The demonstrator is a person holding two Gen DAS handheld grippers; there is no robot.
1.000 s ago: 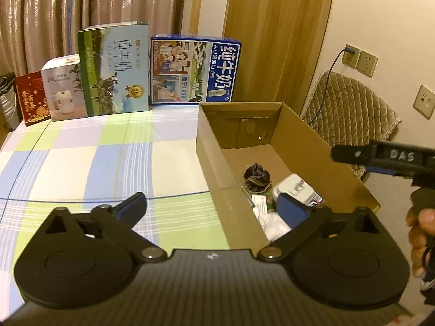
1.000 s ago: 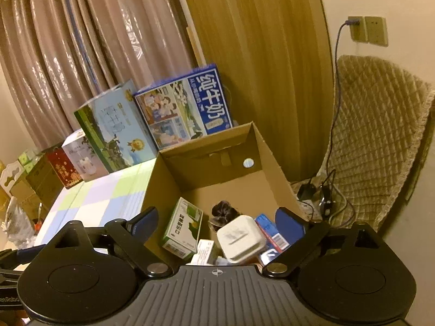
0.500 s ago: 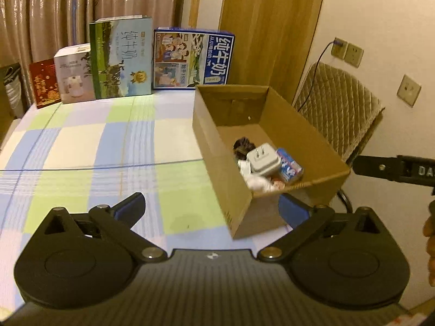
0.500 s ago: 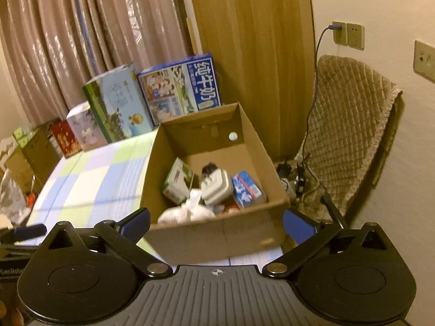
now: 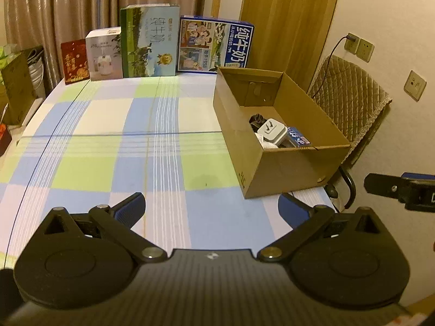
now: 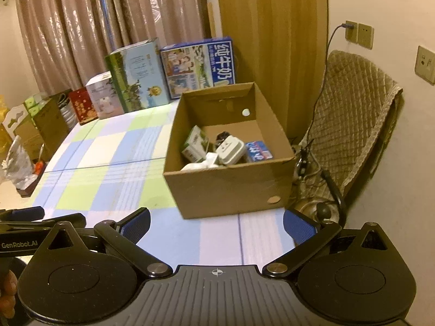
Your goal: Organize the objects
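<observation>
My left gripper (image 5: 211,206) fingers spread apart and empty above the checked table (image 5: 108,146), my right gripper (image 6: 216,224) likewise apart, cardboard box (image 6: 228,187) at the table's right edge, white plug adapter (image 5: 272,131) and small cartons inside

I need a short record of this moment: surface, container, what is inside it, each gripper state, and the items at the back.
surface: checked tablecloth
container: open cardboard box, near the table's right edge
contents: white plug adapter, green-white carton, blue packet, dark item
left gripper: open, empty
right gripper: open, empty
back row: milk cartons, upright
</observation>
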